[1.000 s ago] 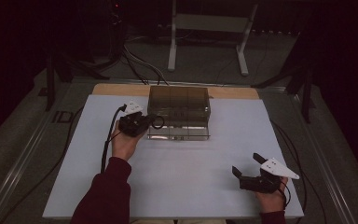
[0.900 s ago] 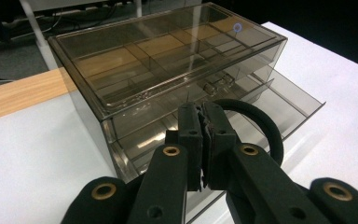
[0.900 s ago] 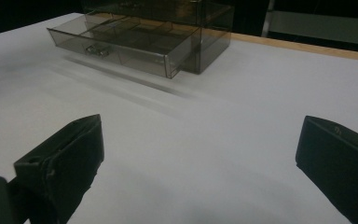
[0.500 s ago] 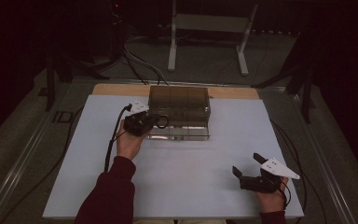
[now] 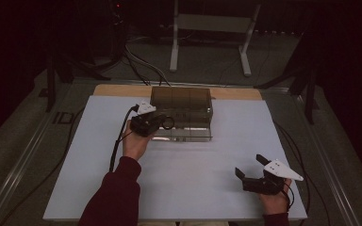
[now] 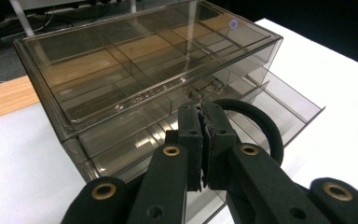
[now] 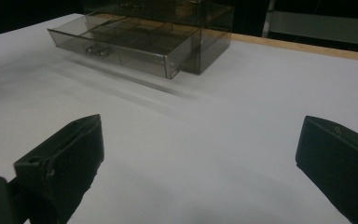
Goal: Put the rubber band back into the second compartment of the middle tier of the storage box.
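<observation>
high view: we see a smoky drawer box point(image 5: 181, 106) at the tabletop's far edge, long axis parallel to that edge, lower drawer point(image 5: 184, 136) pulled toward the near edge. the left gripper point(image 5: 158, 120) sits at its front, far nearer than the right gripper point(image 5: 250, 172) by the near right corner.

left gripper view: we find the jaws pressed together on a black ring point(image 6: 256, 123), just before the box.

right gripper view: jaws wide apart, empty; the drawer faces us.

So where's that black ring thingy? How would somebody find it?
Look at the white table, then the smoky see-through drawer box near its far edge. The left tool is pinching the black ring right in front of the box, above its pulled-out bottom drawer. It's the only round, solid black loop there.
</observation>
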Tool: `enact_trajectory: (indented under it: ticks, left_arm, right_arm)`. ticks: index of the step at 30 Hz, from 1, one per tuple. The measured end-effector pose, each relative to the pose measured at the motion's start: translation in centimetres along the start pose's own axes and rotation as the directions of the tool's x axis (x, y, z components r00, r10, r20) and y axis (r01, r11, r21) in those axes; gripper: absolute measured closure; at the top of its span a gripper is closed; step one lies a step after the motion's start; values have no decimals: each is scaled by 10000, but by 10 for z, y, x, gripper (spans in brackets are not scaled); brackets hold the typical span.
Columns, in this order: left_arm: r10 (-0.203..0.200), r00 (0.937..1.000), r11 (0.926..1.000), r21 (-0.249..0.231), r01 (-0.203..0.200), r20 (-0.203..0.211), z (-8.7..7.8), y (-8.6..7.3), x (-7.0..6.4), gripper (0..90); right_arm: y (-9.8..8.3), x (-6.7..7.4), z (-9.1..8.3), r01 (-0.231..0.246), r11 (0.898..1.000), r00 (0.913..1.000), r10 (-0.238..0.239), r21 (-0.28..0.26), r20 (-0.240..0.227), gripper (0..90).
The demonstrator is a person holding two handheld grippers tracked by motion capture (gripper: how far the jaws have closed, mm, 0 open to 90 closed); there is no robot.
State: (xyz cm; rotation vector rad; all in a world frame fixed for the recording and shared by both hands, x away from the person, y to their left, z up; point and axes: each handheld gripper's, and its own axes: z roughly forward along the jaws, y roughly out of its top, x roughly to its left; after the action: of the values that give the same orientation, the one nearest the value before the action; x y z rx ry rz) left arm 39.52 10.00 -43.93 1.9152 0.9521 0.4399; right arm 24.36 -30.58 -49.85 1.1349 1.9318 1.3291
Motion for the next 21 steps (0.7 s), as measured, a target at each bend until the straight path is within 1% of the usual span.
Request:
enact_trajectory:
  ticks: [21]
  left_arm:
    - [98, 9999, 9998, 198, -99, 25, 15, 3, -8, 885]
  right_arm:
    - [0, 0, 1, 5, 10000, 10000, -5, 3, -33, 15]
